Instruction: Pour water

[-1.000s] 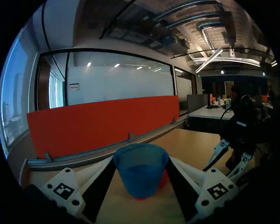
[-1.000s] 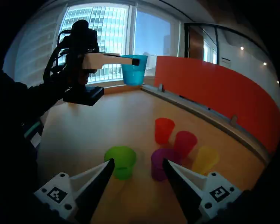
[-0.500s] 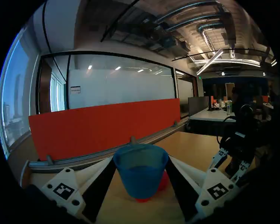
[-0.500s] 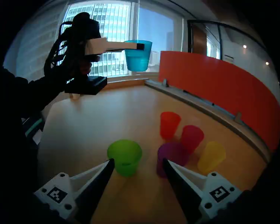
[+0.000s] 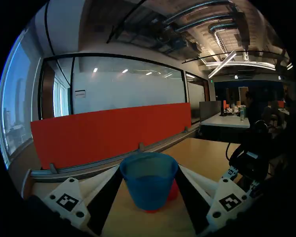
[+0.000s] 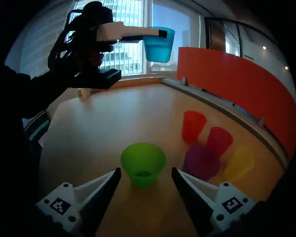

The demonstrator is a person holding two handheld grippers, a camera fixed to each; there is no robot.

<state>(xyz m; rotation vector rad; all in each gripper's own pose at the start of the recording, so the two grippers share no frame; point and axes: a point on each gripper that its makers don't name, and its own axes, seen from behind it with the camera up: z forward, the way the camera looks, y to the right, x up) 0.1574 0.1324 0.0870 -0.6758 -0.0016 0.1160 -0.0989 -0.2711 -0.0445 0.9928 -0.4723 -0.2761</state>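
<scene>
The left claw (image 5: 148, 170) is gripping a blue cup (image 5: 148, 187) of water, holding it upright above the counter (image 6: 104, 118); the right claw (image 6: 145, 172) is hanging open, just behind the green cup (image 6: 143, 160)

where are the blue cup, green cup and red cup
blue cup (image 5: 149, 191): left gripper view, front wall
green cup (image 6: 143, 177): right gripper view, front wall
red cup (image 6: 192, 128): right gripper view, side wall
</scene>
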